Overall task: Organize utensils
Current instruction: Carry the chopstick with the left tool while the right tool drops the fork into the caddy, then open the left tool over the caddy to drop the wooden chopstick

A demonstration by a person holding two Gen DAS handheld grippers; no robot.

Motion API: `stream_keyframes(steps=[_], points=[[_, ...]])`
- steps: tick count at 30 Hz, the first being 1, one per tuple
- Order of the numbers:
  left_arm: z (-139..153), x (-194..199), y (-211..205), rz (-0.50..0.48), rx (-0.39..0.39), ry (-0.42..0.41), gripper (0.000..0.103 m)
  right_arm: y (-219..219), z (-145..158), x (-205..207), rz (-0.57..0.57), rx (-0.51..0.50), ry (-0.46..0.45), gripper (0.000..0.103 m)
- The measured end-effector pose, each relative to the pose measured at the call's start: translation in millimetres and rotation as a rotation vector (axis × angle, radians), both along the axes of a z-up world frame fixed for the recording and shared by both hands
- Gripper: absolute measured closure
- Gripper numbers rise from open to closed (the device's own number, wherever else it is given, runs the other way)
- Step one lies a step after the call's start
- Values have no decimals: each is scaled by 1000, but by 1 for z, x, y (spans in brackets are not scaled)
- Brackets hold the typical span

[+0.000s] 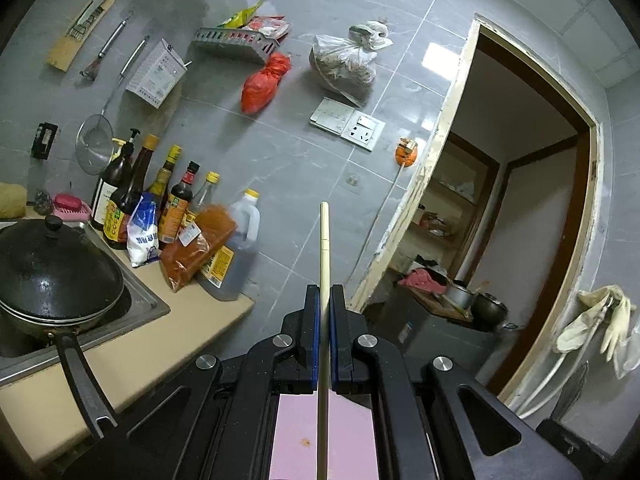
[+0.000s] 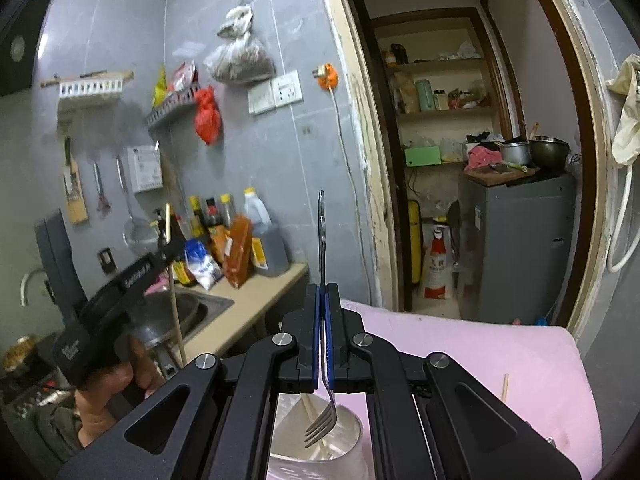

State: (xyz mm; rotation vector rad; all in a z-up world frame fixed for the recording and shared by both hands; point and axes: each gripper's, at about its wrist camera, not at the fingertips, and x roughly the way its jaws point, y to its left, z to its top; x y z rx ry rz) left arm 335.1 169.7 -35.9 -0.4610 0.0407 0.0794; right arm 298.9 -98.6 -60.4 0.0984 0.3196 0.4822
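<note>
The right gripper (image 2: 322,292) pinches a fork (image 2: 321,420) over the cup (image 2: 352,440) (thin-edge grip); it could twist and miss.

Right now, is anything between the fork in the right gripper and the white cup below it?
Nothing visible blocks it. The right gripper is shut on the fork, tines down just over the white cup. Only pale sticks already stand inside the cup.

Upright chopstick (image 1: 324,264); fork (image 2: 321,320) tines-down
</note>
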Motion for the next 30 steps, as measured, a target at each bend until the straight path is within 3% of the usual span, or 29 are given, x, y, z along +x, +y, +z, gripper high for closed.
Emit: stream_keyframes(steps=[13, 18, 21, 25, 27, 28, 30], points=[[-38, -9, -31, -42, 178, 26, 101, 9, -34, 3, 21, -59, 58, 102], [-47, -18, -32, -106, 179, 109, 101, 9, -39, 5, 29, -51, 105, 99], [-49, -21, -30, -193, 148, 179, 100, 4, -35, 4, 33, -13, 112, 97], [-45, -29, -33, -281, 145, 243, 94, -5, -25, -1, 52, 39, 97, 82], [-39, -35, -36, -304, 141, 249, 79, -10, -18, -4, 51, 53, 87, 80], [-35, -38, -37, -307, 135, 249, 73, -12, -14, -5, 48, 56, 85, 74], [-26, -44, -41, -316, 124, 253, 69, -20, -7, -11, 29, 74, 71, 42]])
